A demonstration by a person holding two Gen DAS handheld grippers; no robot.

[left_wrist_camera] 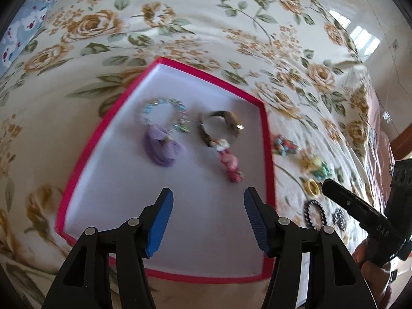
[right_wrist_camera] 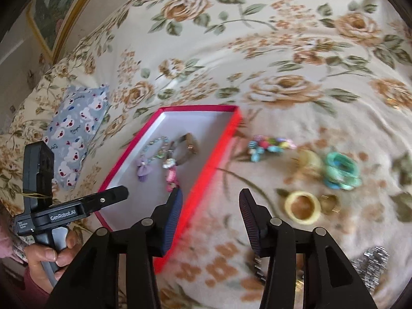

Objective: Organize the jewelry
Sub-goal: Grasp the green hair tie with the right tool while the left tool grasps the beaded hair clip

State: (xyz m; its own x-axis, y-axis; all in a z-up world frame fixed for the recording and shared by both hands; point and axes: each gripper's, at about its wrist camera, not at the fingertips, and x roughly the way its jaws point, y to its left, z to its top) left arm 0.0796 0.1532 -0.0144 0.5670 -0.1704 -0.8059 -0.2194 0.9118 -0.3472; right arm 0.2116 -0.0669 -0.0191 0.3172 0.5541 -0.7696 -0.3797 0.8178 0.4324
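A red box point(left_wrist_camera: 267, 139) with a white floor lies on the floral bedspread. In it are a pale beaded bracelet point(left_wrist_camera: 164, 114), a purple hair tie point(left_wrist_camera: 162, 149), a brown watch point(left_wrist_camera: 226, 125) and a pink charm piece point(left_wrist_camera: 230, 166). My left gripper point(left_wrist_camera: 208, 221) is open and empty above the box's near half. My right gripper point(right_wrist_camera: 209, 219) is open and empty above the bedspread, just right of the box's red wall point(right_wrist_camera: 206, 177). Loose on the bed are a colourful bead bracelet point(right_wrist_camera: 270, 145), a cream ring point(right_wrist_camera: 303, 207), teal bangles point(right_wrist_camera: 340, 171) and a gold ring point(right_wrist_camera: 331, 203).
A blue patterned pouch point(right_wrist_camera: 74, 131) lies left of the box. A silver link band point(right_wrist_camera: 370, 265) lies at the lower right. Black beaded bracelets point(left_wrist_camera: 315, 213) lie near the box's right corner. The right handset point(left_wrist_camera: 360, 216) shows at the left wrist view's edge.
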